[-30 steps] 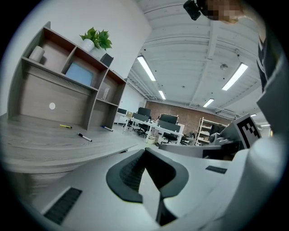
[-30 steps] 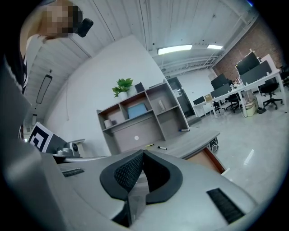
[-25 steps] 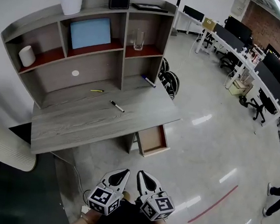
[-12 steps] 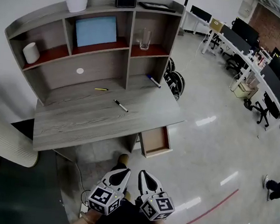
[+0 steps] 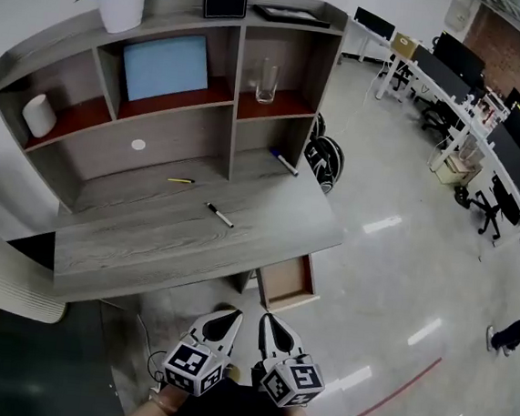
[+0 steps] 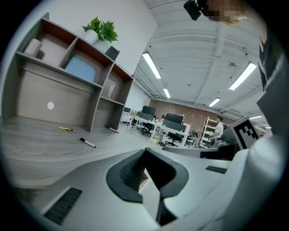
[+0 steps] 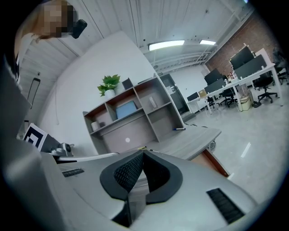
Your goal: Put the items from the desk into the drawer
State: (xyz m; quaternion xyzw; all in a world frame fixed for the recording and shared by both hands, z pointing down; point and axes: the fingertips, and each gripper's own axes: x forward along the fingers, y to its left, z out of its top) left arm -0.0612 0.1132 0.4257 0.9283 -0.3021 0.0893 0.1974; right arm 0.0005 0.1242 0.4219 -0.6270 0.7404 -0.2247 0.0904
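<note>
Down at the bottom of the head view, the left tongs (image 5: 229, 318) and the right tongs (image 5: 267, 322) are held side by side short of the bench (image 5: 138, 241), each pair closed tip to tip with nothing gripped. Out on the bench top, a black marker (image 5: 218, 214) is seen near the middle, a yellow pen (image 5: 180, 180) further back and a blue marker (image 5: 284, 162) at the right under the shelves (image 5: 233, 90). Below the bench's right end, the drawer (image 5: 287, 283) is seen pulled open.

Potted plant (image 5: 120, 2), glass (image 5: 267, 82), white chair (image 5: 2, 274)
</note>
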